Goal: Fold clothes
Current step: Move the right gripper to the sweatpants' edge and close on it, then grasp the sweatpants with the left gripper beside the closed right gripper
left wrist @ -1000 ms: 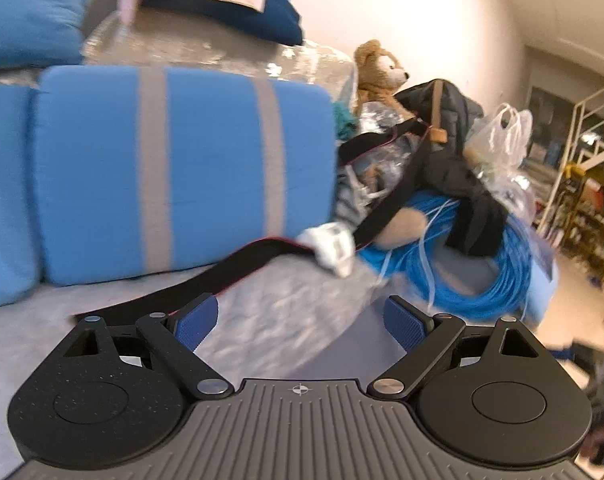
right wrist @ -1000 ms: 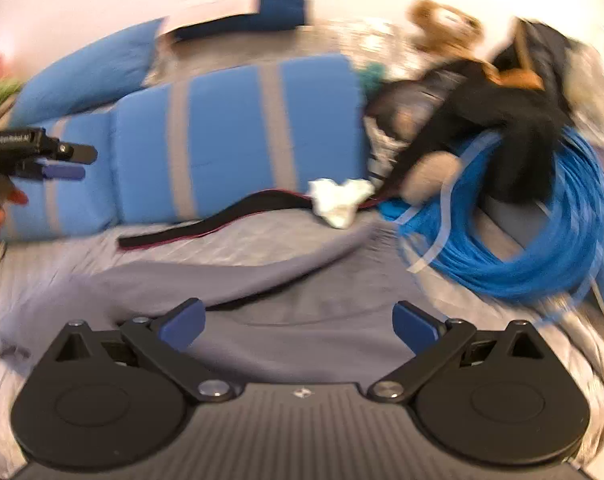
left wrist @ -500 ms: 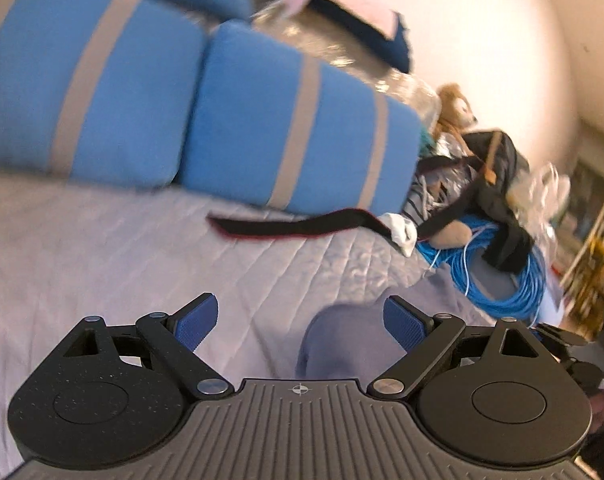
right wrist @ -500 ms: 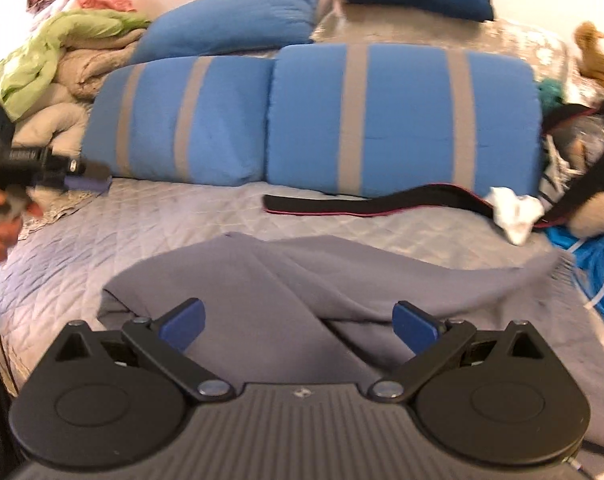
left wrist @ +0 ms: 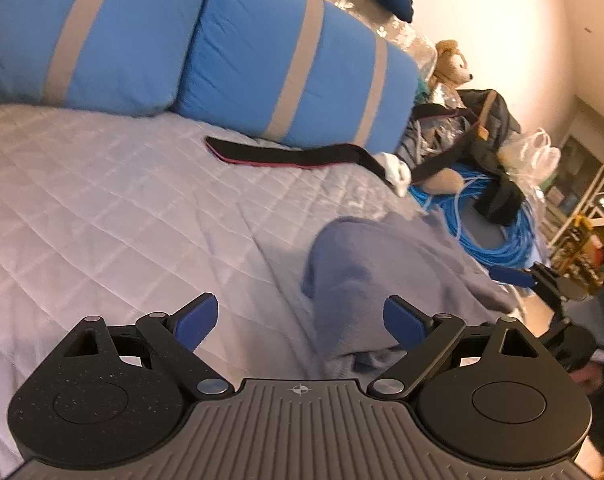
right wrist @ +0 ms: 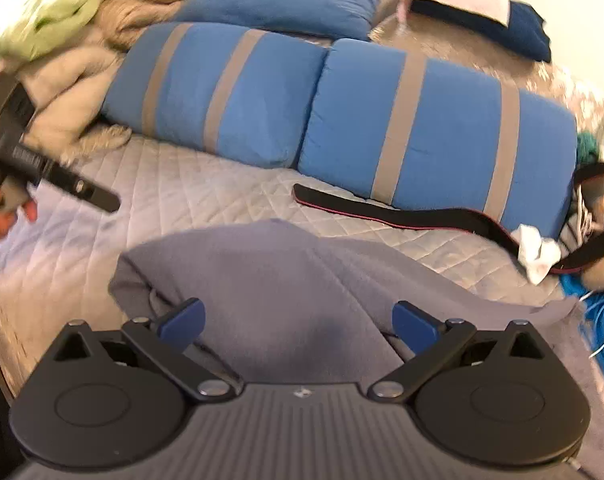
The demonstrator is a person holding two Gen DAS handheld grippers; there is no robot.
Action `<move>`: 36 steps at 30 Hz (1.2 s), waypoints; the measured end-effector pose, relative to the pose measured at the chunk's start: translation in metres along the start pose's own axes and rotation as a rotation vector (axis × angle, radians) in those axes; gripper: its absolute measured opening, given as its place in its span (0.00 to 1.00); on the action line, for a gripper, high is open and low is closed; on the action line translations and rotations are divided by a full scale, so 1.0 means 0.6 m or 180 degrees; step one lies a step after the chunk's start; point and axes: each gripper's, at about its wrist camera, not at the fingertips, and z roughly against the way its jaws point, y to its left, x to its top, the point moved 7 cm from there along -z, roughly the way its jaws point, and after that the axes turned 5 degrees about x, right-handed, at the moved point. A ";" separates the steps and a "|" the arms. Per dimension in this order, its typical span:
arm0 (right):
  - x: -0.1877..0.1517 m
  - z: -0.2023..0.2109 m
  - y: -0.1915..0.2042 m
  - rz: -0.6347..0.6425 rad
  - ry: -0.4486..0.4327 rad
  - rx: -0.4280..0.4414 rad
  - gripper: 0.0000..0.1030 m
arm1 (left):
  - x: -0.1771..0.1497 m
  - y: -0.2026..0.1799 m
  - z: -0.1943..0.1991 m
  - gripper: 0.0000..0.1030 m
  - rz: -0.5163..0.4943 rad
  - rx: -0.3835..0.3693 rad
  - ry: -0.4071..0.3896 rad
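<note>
Our left tool (left wrist: 300, 322) has swung from the clutter toward the bed (left wrist: 102, 220); both tools, the right (right wrist: 298, 320) too, gape empty over the rumpled grey garment (right wrist: 270, 280), lower centre, seemingly seeking an edge.

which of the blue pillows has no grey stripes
The plain blue pillow lying on top at the back, behind the two striped pillows. The left striped pillow and the right striped pillow each carry two grey bands.

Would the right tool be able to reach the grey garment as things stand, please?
Probably yes: the right tool is open, with the grey garment spread directly ahead on the bed and nothing between.
</note>
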 end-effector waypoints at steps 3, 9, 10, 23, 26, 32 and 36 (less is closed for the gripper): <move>-0.019 -0.007 0.028 0.0449 0.0106 -0.0119 1.00 | -0.007 -0.003 -0.007 0.89 -0.0035 0.0017 0.0029; -0.067 -0.061 0.085 0.1373 0.0379 -0.0423 0.92 | -0.029 -0.009 -0.009 0.89 -0.0061 0.0011 0.0072; -0.072 -0.068 0.093 0.1517 0.0404 -0.0481 0.84 | -0.032 -0.012 -0.012 0.89 -0.0073 0.0003 0.0089; 0.030 -0.018 -0.018 0.0005 0.0146 -0.0193 0.00 | -0.076 -0.052 -0.048 0.89 -0.0220 -0.0104 0.0310; 0.049 -0.008 -0.047 -0.0250 0.0055 -0.0185 0.00 | -0.088 -0.069 -0.069 0.89 -0.0175 -0.0150 0.0352; 0.066 -0.002 -0.063 -0.0423 -0.0062 -0.0204 0.00 | -0.098 -0.085 -0.105 0.86 0.0139 -0.0163 0.0155; 0.073 0.006 -0.074 -0.0527 -0.0127 -0.0192 0.00 | -0.093 -0.087 -0.120 0.46 0.0194 0.0029 0.0113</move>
